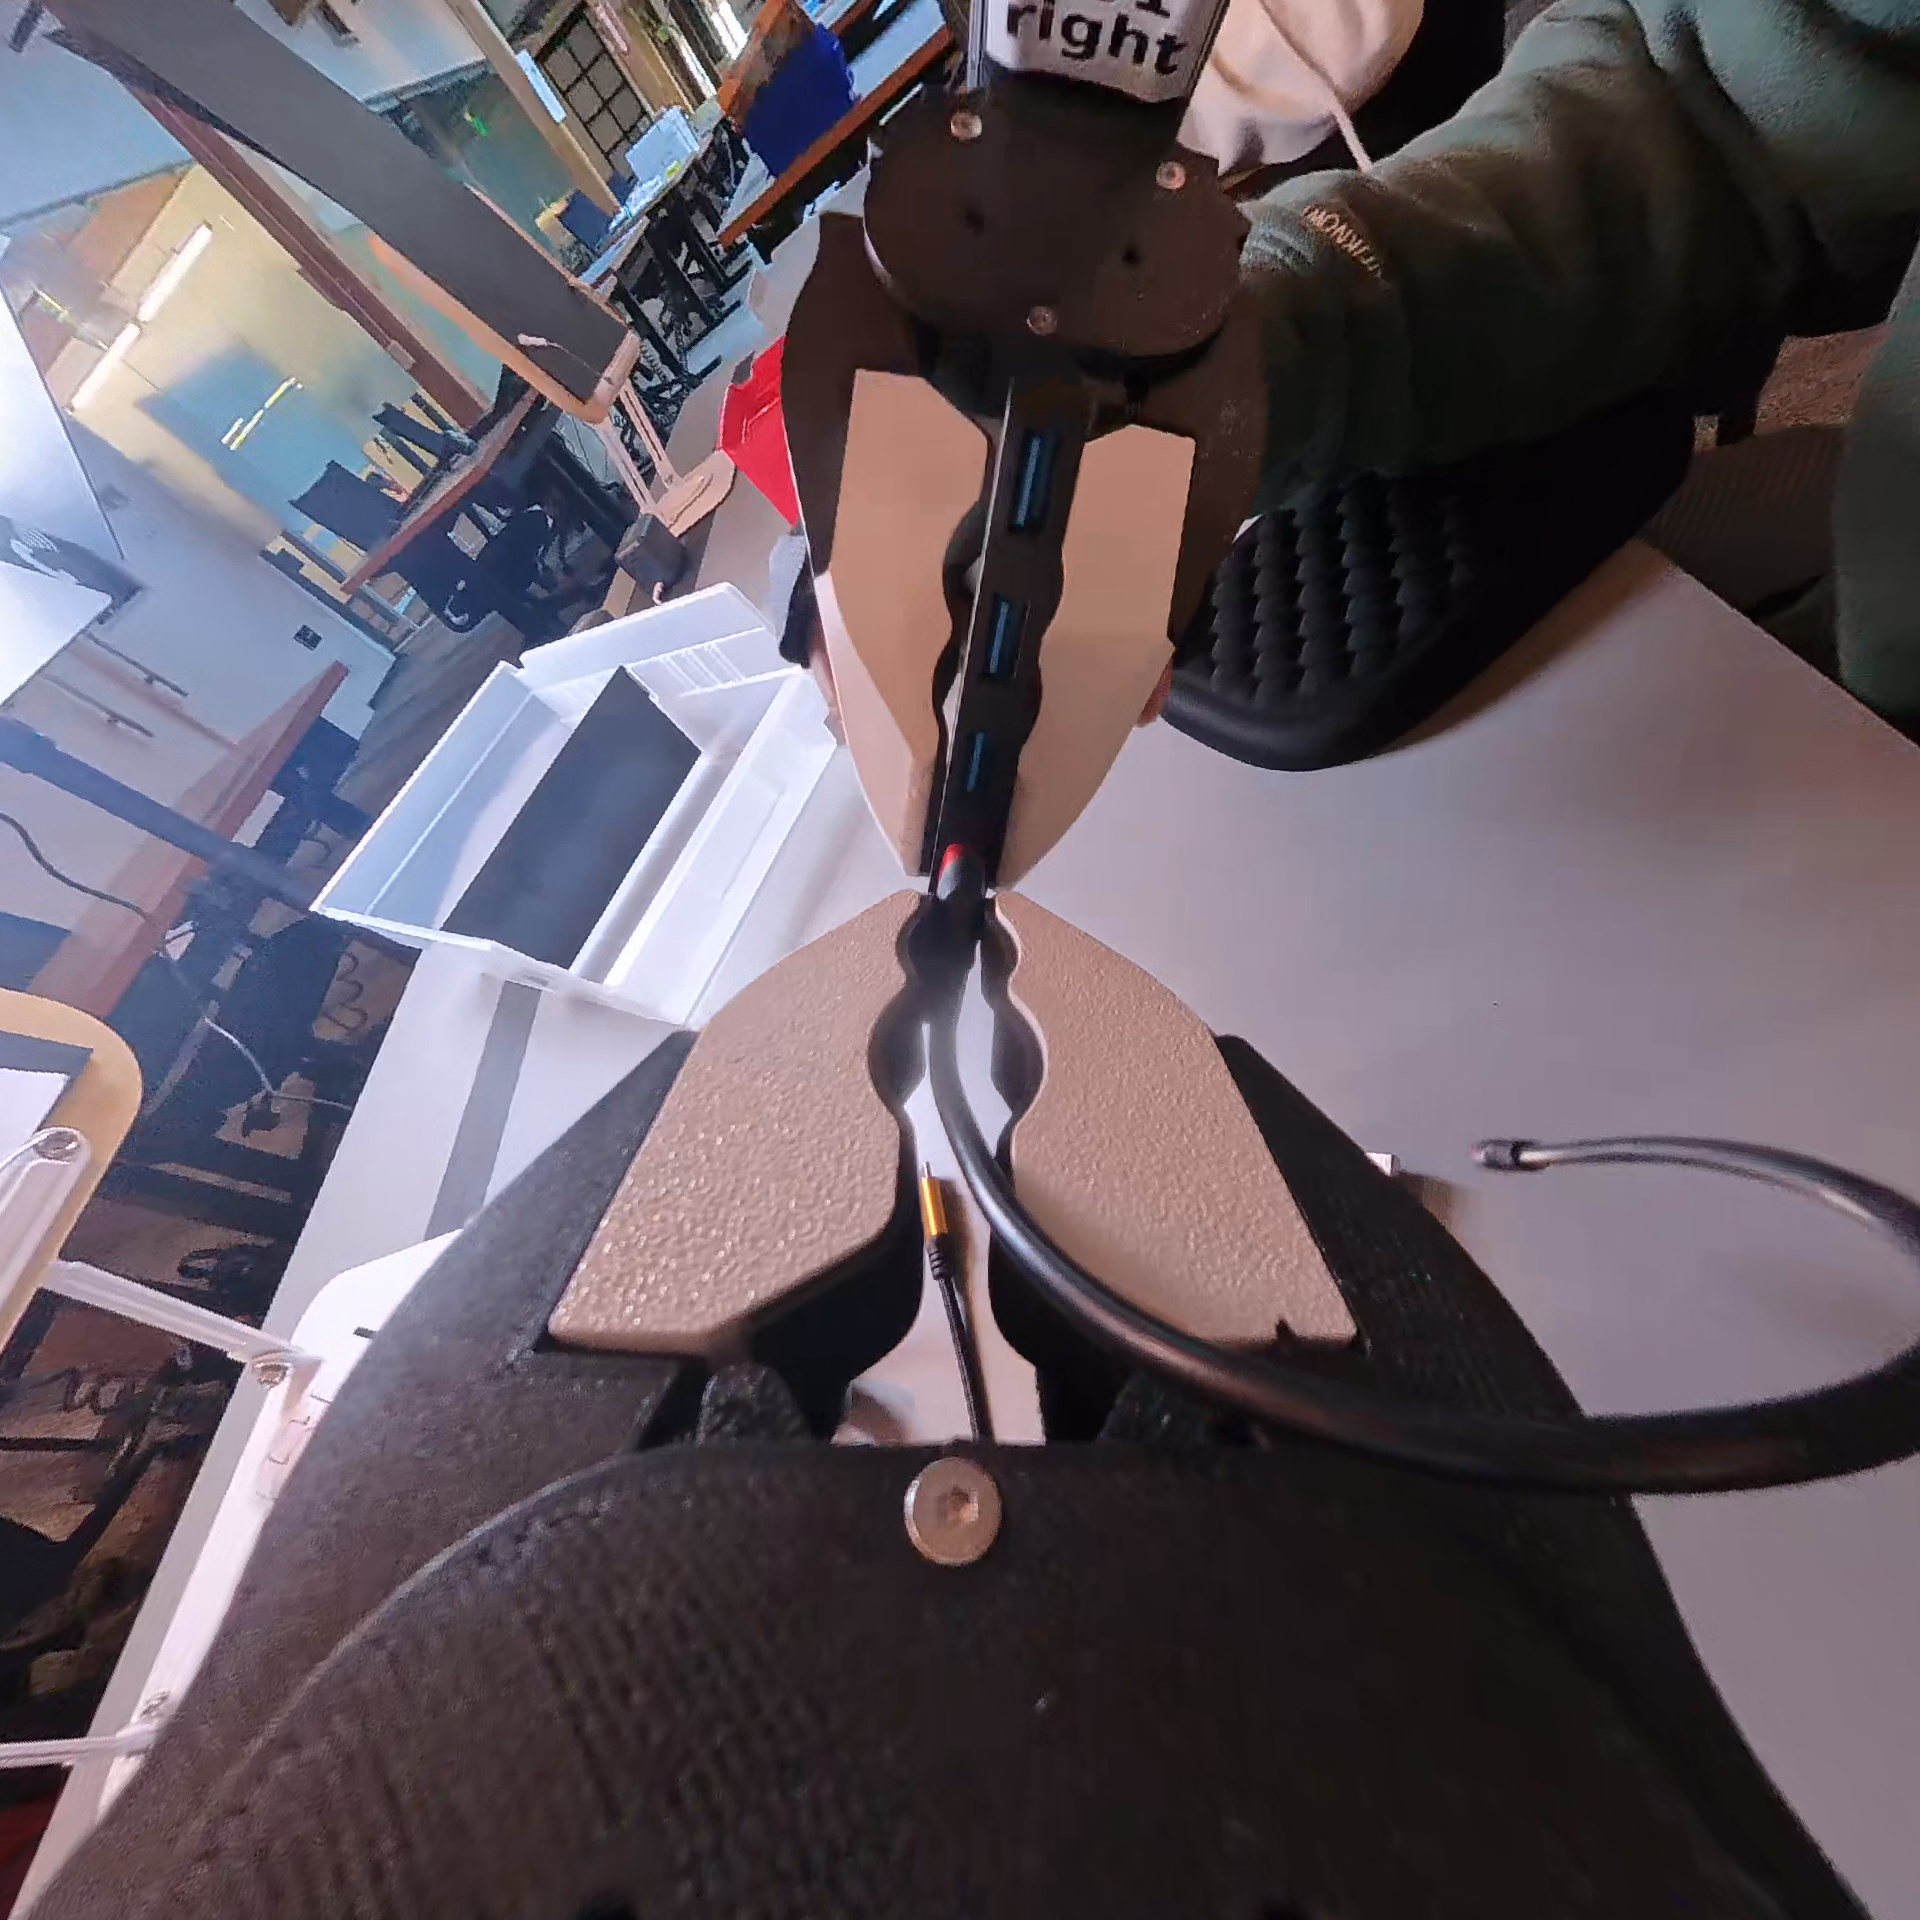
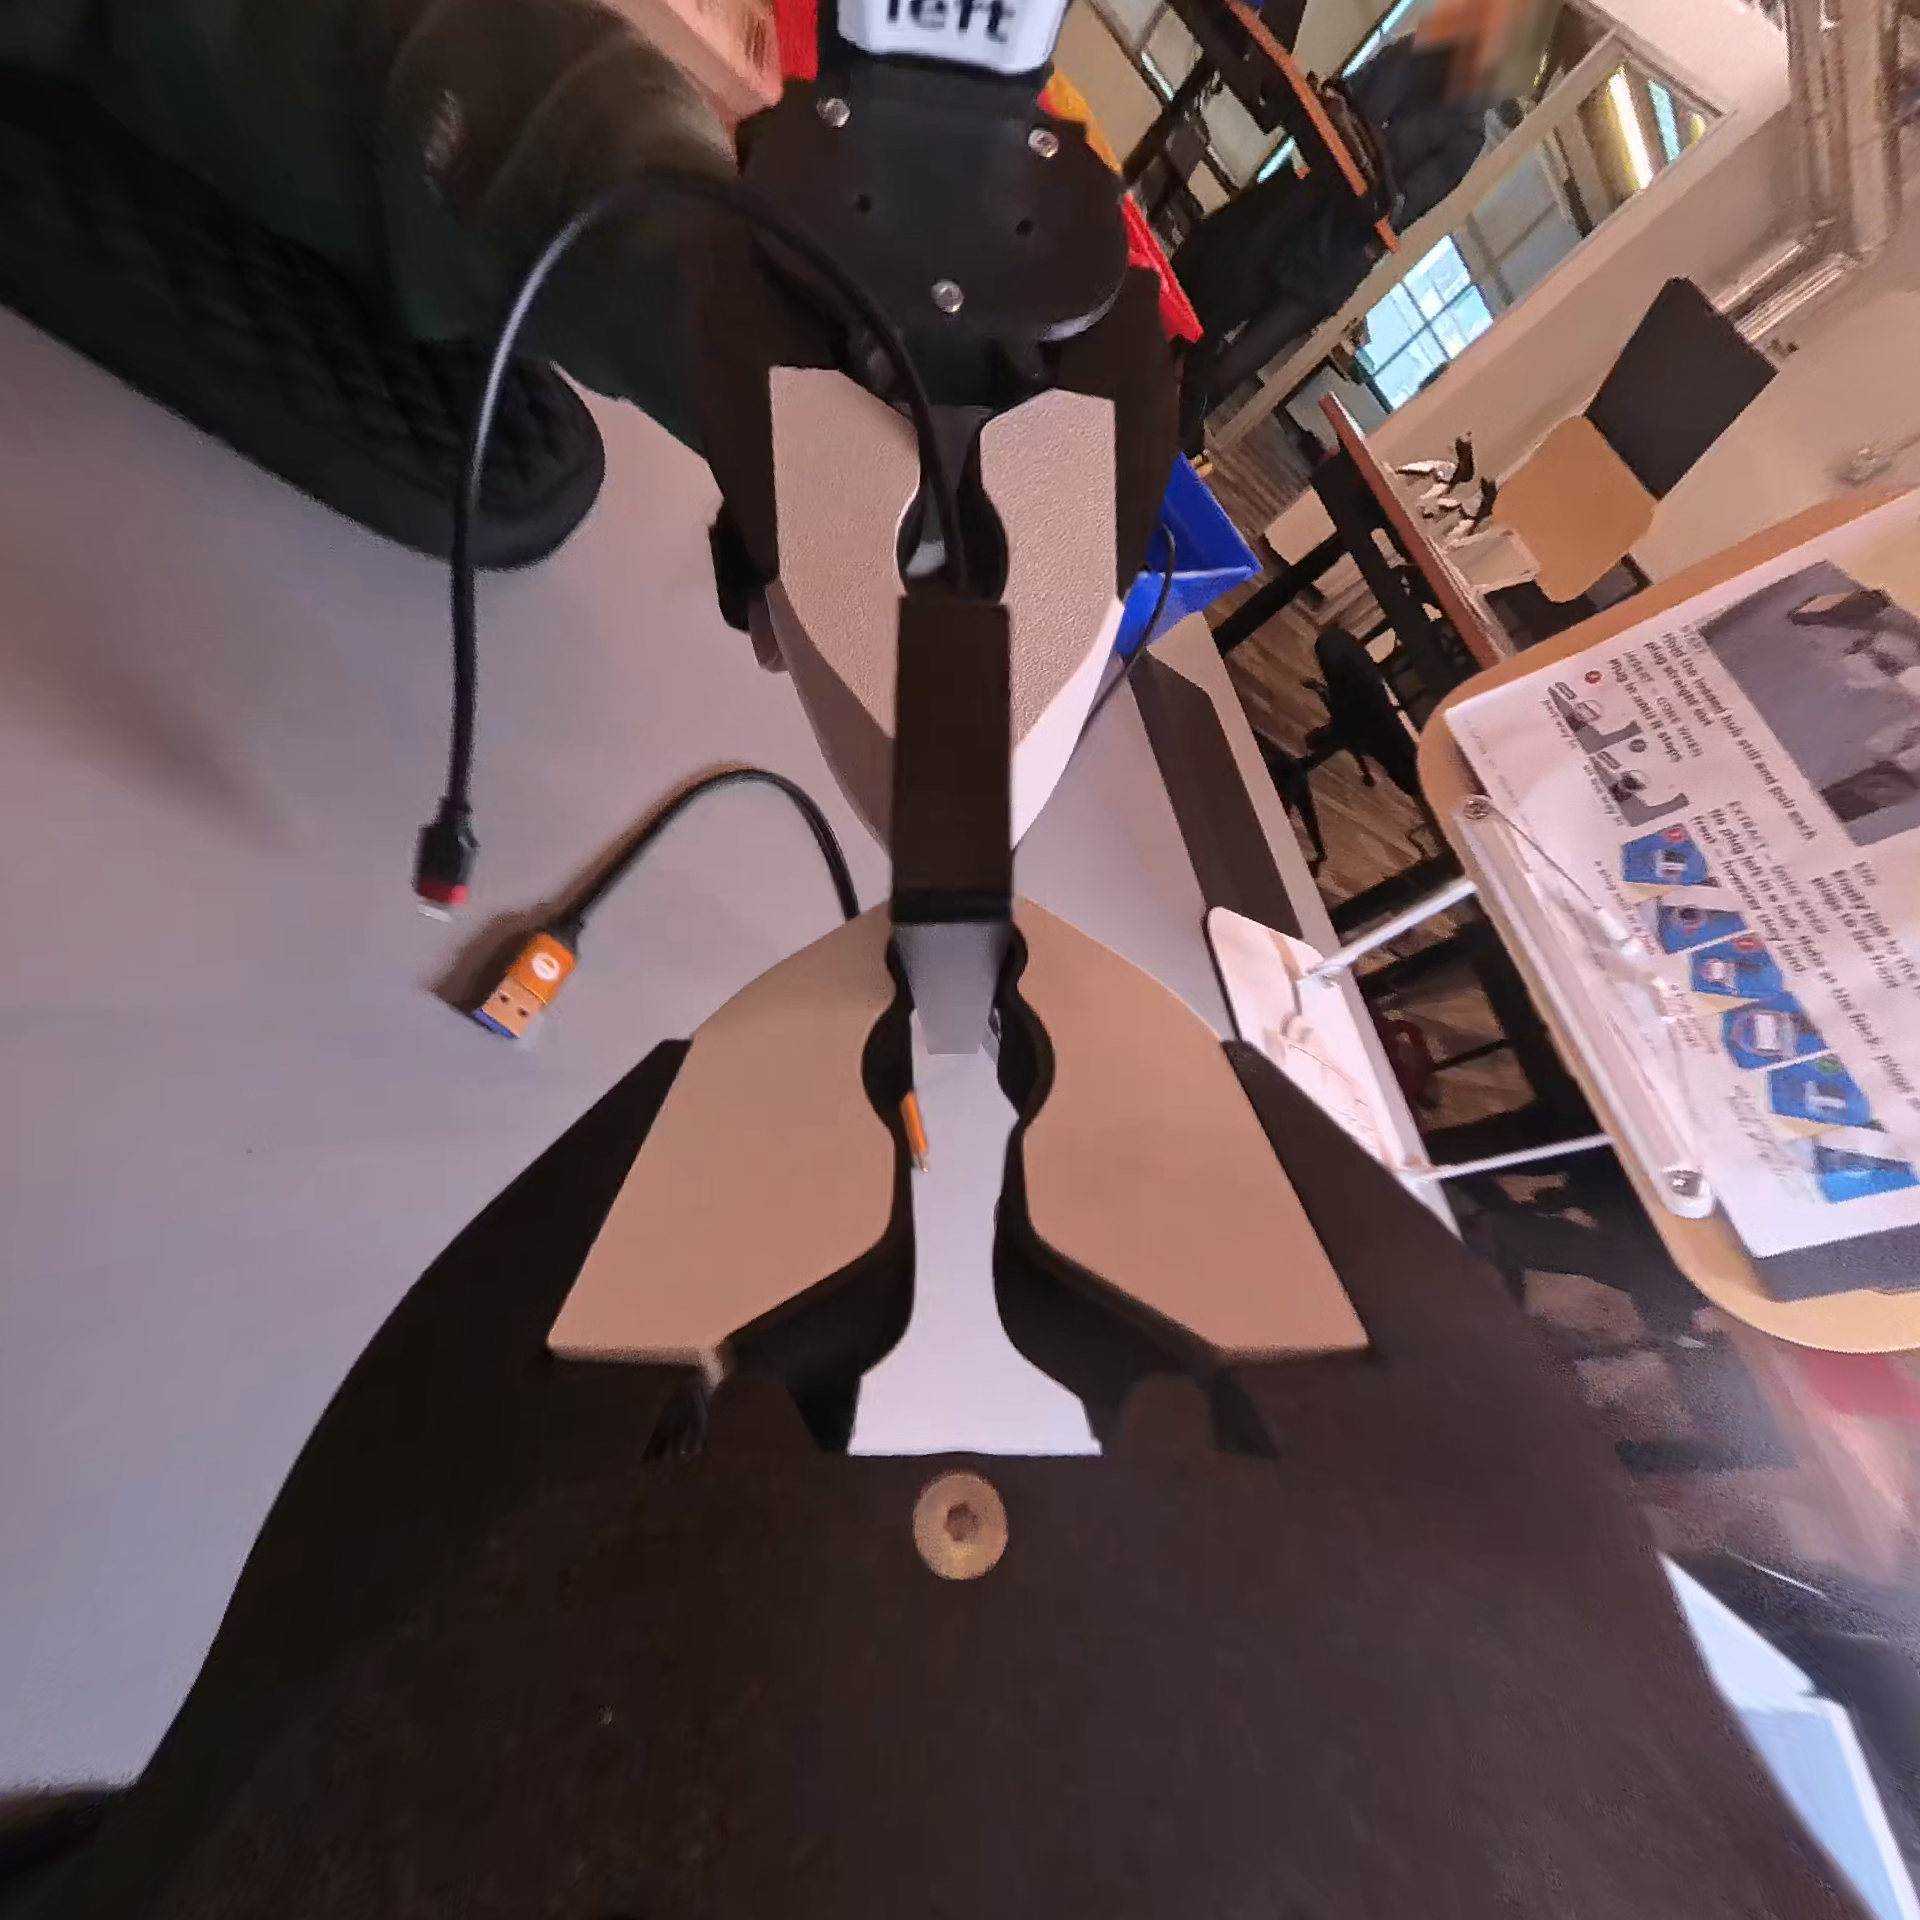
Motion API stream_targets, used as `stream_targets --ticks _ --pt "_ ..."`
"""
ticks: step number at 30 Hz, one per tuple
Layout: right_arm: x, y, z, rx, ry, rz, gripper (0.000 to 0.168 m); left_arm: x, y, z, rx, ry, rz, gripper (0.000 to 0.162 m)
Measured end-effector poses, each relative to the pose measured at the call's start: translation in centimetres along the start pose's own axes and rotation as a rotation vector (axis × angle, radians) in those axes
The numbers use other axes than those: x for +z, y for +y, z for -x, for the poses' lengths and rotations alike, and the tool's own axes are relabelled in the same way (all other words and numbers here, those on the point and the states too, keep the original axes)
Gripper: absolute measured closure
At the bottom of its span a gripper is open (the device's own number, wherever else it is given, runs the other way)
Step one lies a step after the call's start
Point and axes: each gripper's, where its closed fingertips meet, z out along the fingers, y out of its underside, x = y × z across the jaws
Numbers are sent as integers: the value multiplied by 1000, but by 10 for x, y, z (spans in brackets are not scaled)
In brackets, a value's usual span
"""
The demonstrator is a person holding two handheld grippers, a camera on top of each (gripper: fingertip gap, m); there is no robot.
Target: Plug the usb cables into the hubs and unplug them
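Note:
A black USB hub [image 1: 1013,623] with blue ports stands across between the two grippers' tips; its plain back shows in the right wrist view [image 2: 951,758]. My right gripper [image 2: 951,930] is shut on the hub's end; it also shows from the left wrist view [image 1: 966,862]. My left gripper [image 1: 951,909] is shut on a black plug with a red collar [image 1: 948,868] that meets the hub's lowest port; how deep it sits is hidden. Its black cable [image 1: 1195,1320] loops away to a free end [image 2: 447,862] hanging above the table.
An orange USB plug [image 2: 520,982] with a black cable lies on the white table [image 1: 1455,987]; its small orange end [image 1: 932,1210] lies under my fingers. An open white box [image 1: 582,821] is at the left edge. A sheet in a clear stand [image 2: 1714,883] is off to the right.

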Motion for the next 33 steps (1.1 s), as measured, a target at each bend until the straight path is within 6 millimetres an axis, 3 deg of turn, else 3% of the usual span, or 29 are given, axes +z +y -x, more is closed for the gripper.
stream_targets --ticks 11,17,19,21,24,28,33 --pt "9 22 7 -23 -22 155 156 3 18 -5 85 -20 99 154" --pt "14 23 10 17 -52 154 155 -3 22 -5 104 1 132 154" --pt "10 35 1 0 -14 218 156 -17 26 7 93 -52 141 154" --pt "-4 58 -14 62 34 245 156 -50 31 26 -18 -104 104 154" --pt "-16 69 -28 96 94 248 156 -81 63 33 -125 -180 165 154" --pt "-14 68 -44 35 178 277 156 -79 103 22 -195 -208 276 154" --pt "-33 58 -67 -50 356 273 155 -64 109 21 -197 -208 307 154"
